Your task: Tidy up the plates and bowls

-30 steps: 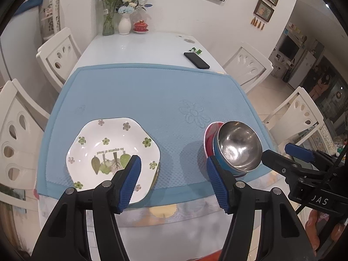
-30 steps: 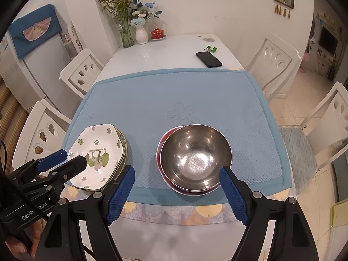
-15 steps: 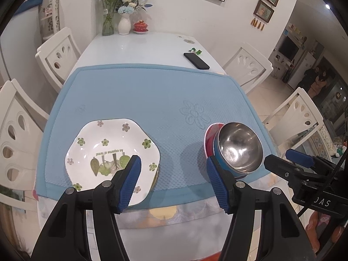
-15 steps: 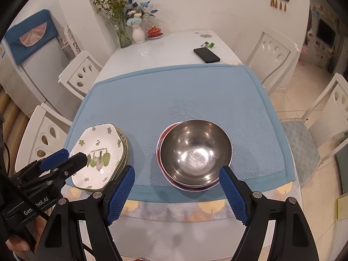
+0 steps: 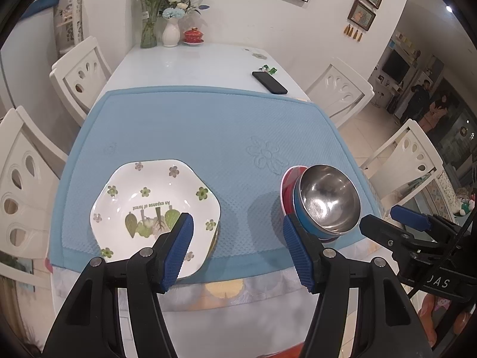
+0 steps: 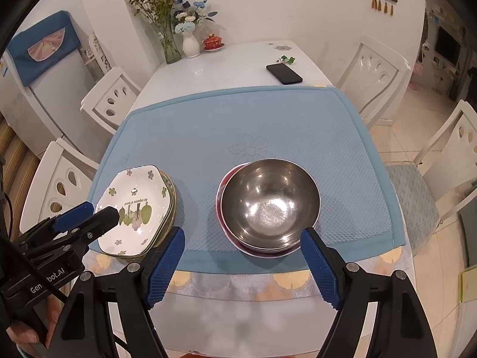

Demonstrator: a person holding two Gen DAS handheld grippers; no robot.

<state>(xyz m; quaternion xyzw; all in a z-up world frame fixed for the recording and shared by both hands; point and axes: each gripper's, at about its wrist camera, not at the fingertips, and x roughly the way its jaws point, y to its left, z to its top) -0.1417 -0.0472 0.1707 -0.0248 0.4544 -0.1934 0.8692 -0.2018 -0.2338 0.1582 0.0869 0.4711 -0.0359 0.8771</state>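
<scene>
A white hexagonal plate with green plant prints [image 5: 149, 200] tops a small stack of plates at the near left of the blue mat [image 5: 202, 125]; it also shows in the right wrist view [image 6: 134, 208]. A steel bowl [image 5: 328, 200] sits nested in a blue bowl and a red one at the near right, and shows in the right wrist view [image 6: 269, 203]. My left gripper [image 5: 238, 247] is open and empty, held above the table's near edge between the two stacks. My right gripper [image 6: 243, 265] is open and empty, just in front of the steel bowl.
A black phone [image 5: 269, 82] lies on the white table [image 5: 193, 65] beyond the mat. Vases of flowers [image 5: 171, 29] and a red lidded cup [image 5: 193, 34] stand at the far end. White chairs [image 5: 80, 74] surround the table on both sides.
Both grippers have drawn back and risen slightly from the table; the plates and bowls have not moved. Both stay open.
</scene>
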